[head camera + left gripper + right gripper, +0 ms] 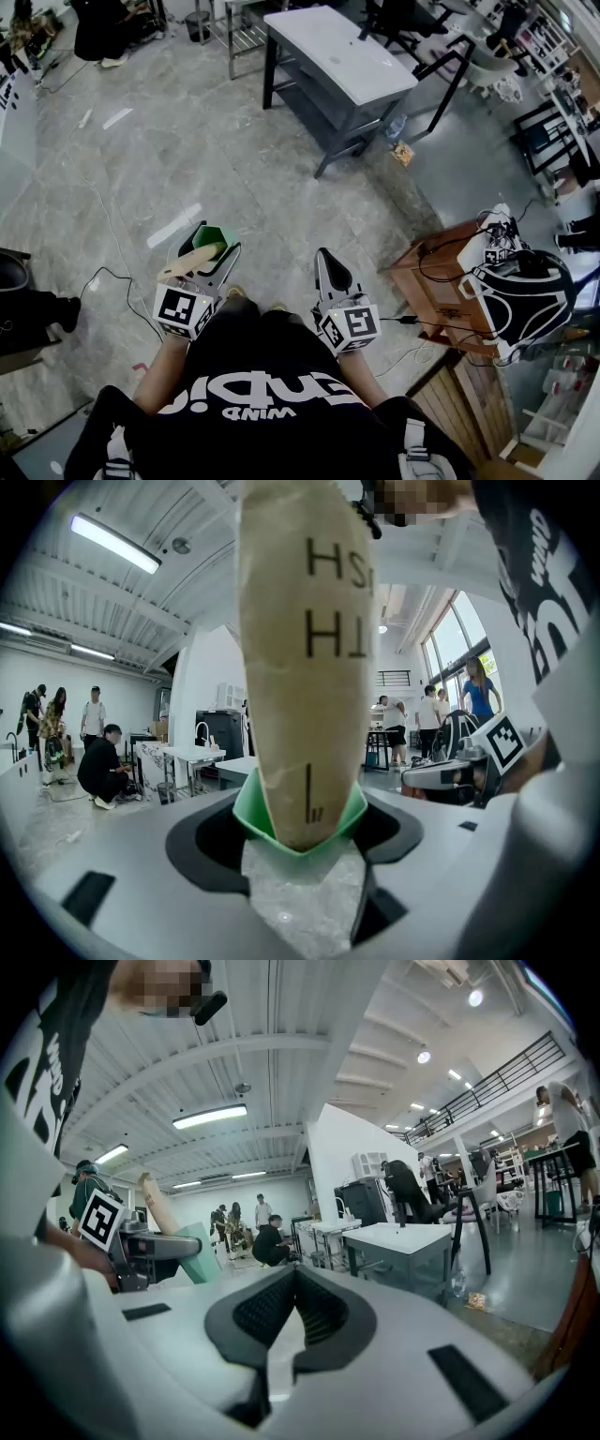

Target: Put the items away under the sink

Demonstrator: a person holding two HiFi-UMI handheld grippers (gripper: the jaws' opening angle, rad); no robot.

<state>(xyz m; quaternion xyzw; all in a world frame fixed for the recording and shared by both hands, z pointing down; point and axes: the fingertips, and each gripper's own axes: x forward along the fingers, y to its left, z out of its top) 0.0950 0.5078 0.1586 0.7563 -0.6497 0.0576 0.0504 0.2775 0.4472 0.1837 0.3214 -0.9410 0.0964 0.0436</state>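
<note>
A person standing on a grey stone floor (141, 159) is holding 2 grippers out at waist height. The left gripper (208, 246) is clenching its fingers (202, 841) on a green holder (249, 810), with 1 dark pad pressing on each side of it. A tan printed stick (300, 667) is sitting in the holder and rising well above the fingertips. The right gripper (325, 259), just beside the left one, is keeping its fingers (258, 1312) pressed together with nothing between them. The white sink (342, 52) on its dark frame is standing well ahead of both pairs of fingertips, a little toward the right-hand pair. The shelf (328, 114) under it is lying open, and nothing from the grippers is resting there. A wooden cabinet (436, 277) trailing black cables is sitting off to the outer side of the right fingers. Far beyond the fingertips, several people (98, 771) are standing or crouching.
</note>
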